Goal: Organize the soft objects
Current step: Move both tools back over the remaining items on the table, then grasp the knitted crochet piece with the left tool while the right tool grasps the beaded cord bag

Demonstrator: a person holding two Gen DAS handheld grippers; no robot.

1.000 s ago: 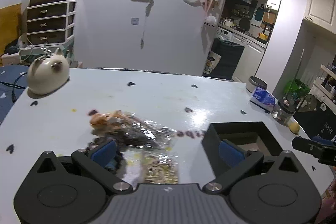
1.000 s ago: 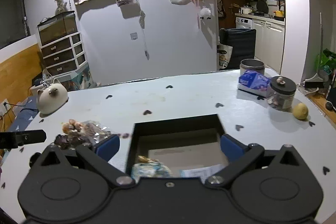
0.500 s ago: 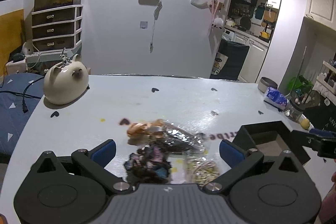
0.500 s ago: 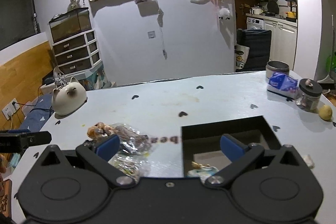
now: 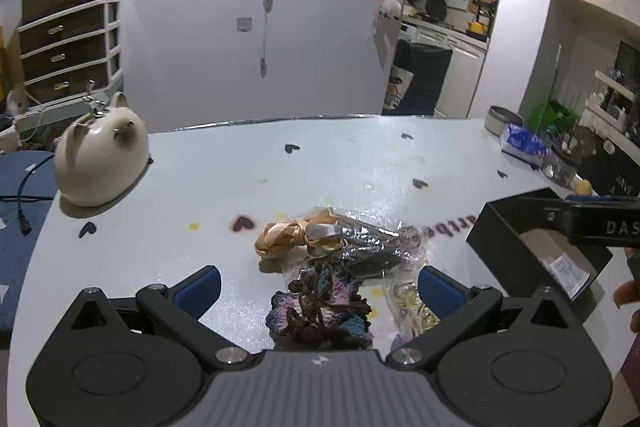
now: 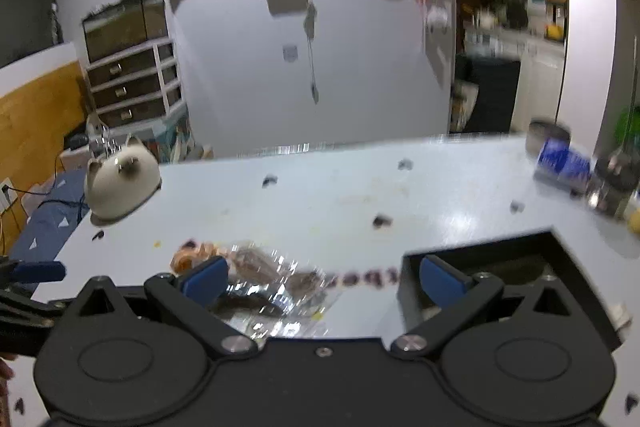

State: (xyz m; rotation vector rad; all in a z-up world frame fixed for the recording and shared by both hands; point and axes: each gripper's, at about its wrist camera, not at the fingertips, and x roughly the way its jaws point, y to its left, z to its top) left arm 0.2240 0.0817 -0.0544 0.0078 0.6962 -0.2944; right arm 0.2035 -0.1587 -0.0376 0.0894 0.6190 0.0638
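A cream cat-shaped ornament [image 5: 100, 159] is sitting at the far left corner of the pale table [image 5: 340, 155] I am facing. A blue packet [image 5: 522, 143] is lying at the far right edge, just beside a round metal tin [image 5: 502, 119] and a dark-lidded glass jar [image 6: 614, 187]. A white drawer unit [image 5: 68, 51] is standing against the wall behind.

Dim room, pale wall [image 5: 192, 39] behind table.
White drawer unit [image 5: 68, 47] at left; kitchen cabinets [image 5: 464, 67] at right; wood panelling [image 6: 36, 123] far left.
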